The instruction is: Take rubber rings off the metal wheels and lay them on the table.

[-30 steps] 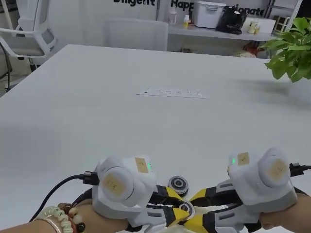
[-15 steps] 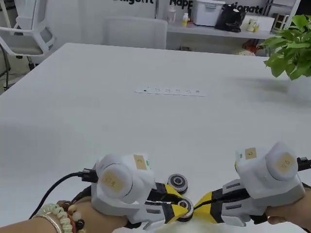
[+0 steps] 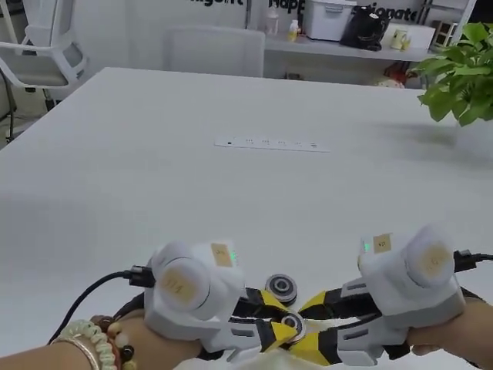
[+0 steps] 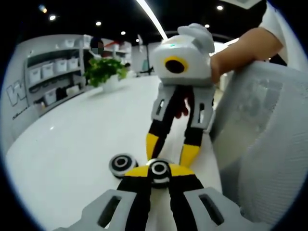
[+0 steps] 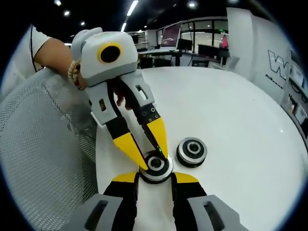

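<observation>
Fingertips (image 4: 136, 172) of the left gripper (image 4: 159, 171) are clamping a metal wheel (image 5: 155, 164), black rubber ring (image 5: 164, 169) on it, at the tabletop's (image 3: 231, 208) near edge. Right gripper (image 5: 155, 179) jaws are straddling the same wheel; whether they are pressing it is unclear. Yellow tips are half hiding it in the head view. A second wheel (image 5: 191, 151) is lying just beside. Far back, a lidded white bin (image 3: 331, 21) is hiding its contents.

White rounded housings on left gripper (image 3: 283, 317), right gripper (image 3: 310, 327); black jaws being tipped in yellow. Black cable (image 3: 91, 297) being trailed from left. Being worn: bead bracelets (image 3: 102, 336), white sleeve (image 5: 28, 49).
</observation>
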